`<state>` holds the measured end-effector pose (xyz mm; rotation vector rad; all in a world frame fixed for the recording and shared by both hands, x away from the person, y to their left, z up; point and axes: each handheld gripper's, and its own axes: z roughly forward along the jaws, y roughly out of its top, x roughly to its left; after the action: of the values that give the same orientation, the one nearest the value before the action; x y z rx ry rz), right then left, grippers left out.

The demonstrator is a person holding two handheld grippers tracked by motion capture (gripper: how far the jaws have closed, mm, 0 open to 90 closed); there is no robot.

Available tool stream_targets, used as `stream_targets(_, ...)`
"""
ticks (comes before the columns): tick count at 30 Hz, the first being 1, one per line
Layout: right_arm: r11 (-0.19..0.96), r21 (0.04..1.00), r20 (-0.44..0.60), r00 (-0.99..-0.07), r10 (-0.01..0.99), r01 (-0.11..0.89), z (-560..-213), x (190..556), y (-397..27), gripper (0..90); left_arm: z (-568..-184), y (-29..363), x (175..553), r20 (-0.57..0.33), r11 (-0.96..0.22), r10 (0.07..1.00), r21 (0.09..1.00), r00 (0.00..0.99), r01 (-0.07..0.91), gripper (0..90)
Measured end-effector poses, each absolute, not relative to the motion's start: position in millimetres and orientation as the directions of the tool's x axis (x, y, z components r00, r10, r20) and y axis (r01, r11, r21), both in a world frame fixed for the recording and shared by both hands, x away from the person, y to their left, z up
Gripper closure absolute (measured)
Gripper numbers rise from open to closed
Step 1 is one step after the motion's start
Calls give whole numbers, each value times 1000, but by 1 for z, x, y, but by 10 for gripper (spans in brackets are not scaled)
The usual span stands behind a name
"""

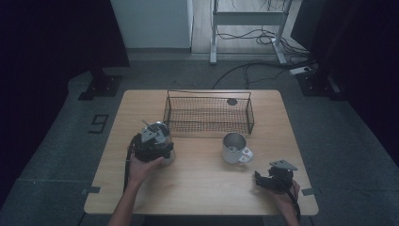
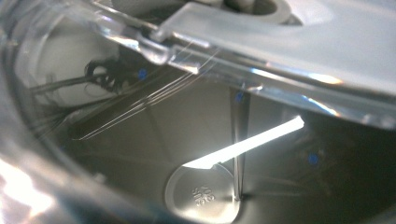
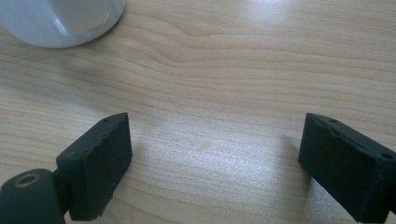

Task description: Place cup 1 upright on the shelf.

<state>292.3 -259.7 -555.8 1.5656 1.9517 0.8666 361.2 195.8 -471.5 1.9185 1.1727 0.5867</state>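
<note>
At the table's left, my left gripper (image 1: pixel 153 141) sits on top of a shiny steel cup (image 1: pixel 165 157), which peeks out around it. The left gripper view looks straight into that cup (image 2: pixel 201 196), at its stamped bottom and bright walls; the jaws are hidden there. A second steel mug (image 1: pixel 234 147) with a handle stands upright right of centre, and its base (image 3: pixel 60 18) shows in the right gripper view. My right gripper (image 1: pixel 258 178) rests low at the front right, open (image 3: pixel 215 158), with bare wood between its jaws, a short way from the mug.
A black wire basket (image 1: pixel 208 113) stands at the back middle of the wooden table (image 1: pixel 197 188). Beyond the table are a desk frame (image 1: pixel 247 19), floor cables and dark curtains.
</note>
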Motion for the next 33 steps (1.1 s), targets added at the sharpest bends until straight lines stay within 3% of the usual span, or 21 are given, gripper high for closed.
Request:
stream_targets(17, 132, 736, 13, -210, 978, 664, -555, 291, -260, 111, -421, 189, 357, -23, -240, 878, 843, 478, 482, 42)
stream_targets(33, 122, 737, 14, -196, 981, 665, -555, 292, -258, 120, -416, 175, 374, -48, -218, 879, 844, 474, 489, 41)
